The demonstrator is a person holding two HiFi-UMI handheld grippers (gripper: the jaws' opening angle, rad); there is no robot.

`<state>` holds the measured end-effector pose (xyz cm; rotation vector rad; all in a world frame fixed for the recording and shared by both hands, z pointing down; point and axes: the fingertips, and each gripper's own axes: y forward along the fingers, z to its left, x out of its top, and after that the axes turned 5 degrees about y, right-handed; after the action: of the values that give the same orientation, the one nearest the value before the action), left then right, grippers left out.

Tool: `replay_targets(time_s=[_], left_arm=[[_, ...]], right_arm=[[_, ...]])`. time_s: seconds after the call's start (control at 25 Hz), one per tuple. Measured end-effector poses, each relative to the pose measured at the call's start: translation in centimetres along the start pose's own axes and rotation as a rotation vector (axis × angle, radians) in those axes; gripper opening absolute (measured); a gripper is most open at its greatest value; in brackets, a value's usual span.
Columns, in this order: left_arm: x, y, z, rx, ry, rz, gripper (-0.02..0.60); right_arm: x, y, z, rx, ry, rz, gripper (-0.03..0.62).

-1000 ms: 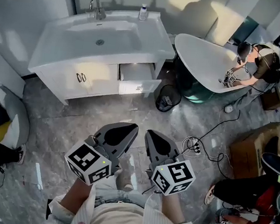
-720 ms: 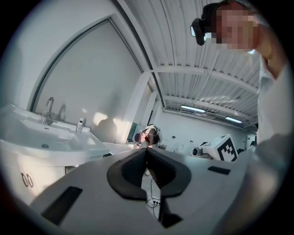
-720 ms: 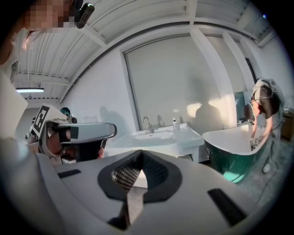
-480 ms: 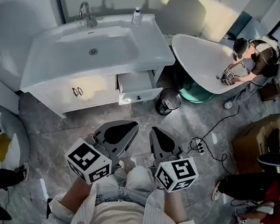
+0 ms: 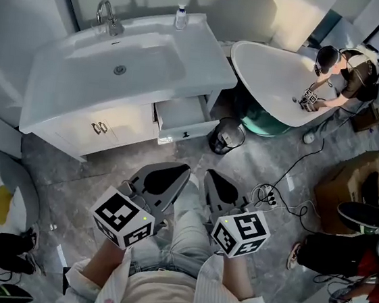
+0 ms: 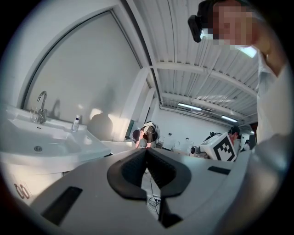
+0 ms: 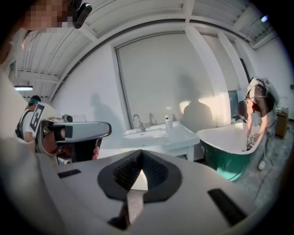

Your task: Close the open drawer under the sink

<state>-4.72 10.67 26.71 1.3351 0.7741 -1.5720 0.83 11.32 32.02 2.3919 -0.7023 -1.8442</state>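
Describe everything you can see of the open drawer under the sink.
The drawer is white, like the cabinet it slides from, and sits at the cabinet's right end in the head view, just below the sink. It is pulled partway out and level, with a small dark handle on its front panel. Nothing touches it.

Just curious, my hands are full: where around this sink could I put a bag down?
Bare counter lies right of the basin, before the bottle. The floor in front of the cabinet doors is bare too. Right of the open drawer it is crowded: a bin, then cables and a box.
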Motion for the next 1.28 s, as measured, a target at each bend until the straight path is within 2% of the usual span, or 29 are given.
replay_targets(time_s=[0.24,0.8,1.12,1.28], left_arm=[[1.0,3.9,4.1,0.037,0.007,0.001,0.017],[5.1,14.9,13.4,0.178,-0.025,-0.018,0.017],[5.8,19.4,16.8,0.262,-0.045,-0.036,0.017],[5.0,20.4,17.7,0.281,-0.061,-0.02,0.017]], right_arm=[[2.3,4.8,-3.3,0.024,-0.01,0.022,0.009],[10.1,15.4,-11.6,0.15,-0.078,0.091,0.009],[12.0,19.0,-15.3,0.23,-0.12,0.137,0.009],[12.2,20.2,-16.1,0.258,-0.122,0.149,0.009]])
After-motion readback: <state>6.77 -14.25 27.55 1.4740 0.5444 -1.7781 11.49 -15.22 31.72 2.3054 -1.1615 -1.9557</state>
